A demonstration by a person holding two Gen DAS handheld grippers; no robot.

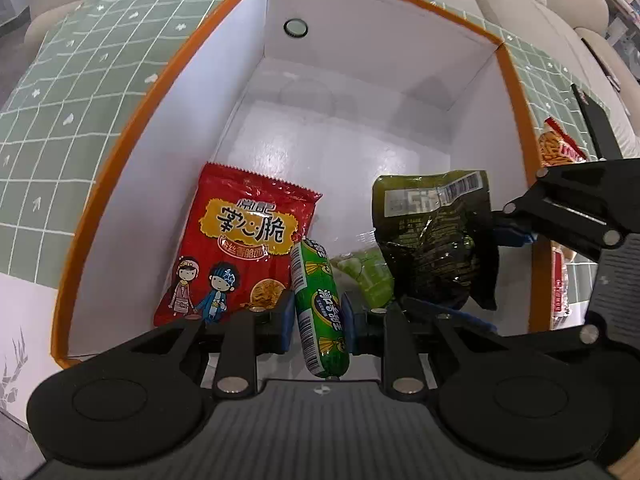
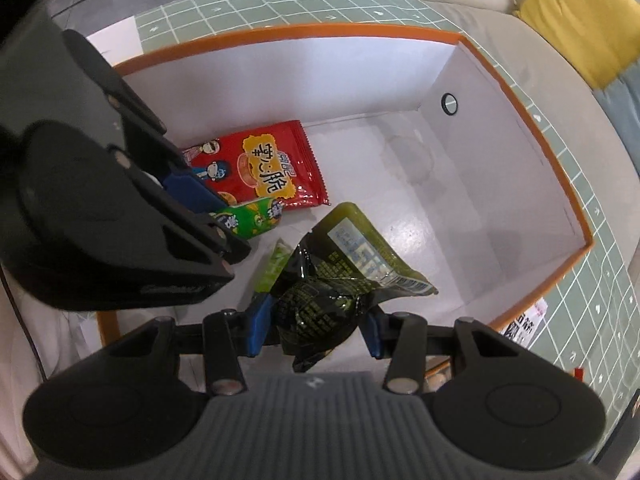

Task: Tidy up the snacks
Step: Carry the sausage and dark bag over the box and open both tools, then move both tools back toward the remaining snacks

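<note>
Left wrist view: the left gripper [image 1: 318, 316] pinches the green sausage stick [image 1: 319, 307] upright between its fingers, over the orange-rimmed box [image 1: 120, 148], apparently for lowering beside the red snack bag [image 1: 240, 248] ahead-left.

Right wrist view: the right gripper [image 2: 316, 330] pinches the dark green packet [image 2: 332, 288], its free end projecting ahead over the box floor, apparently for release.

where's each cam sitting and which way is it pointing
Left wrist: on the left hand-held gripper, looking down into the orange-rimmed box; its fingers clamp a green sausage.
Right wrist: on the right hand-held gripper, facing the same box, gripping a dark green packet.
Shared: box, red snack bag, both held snacks.
</note>
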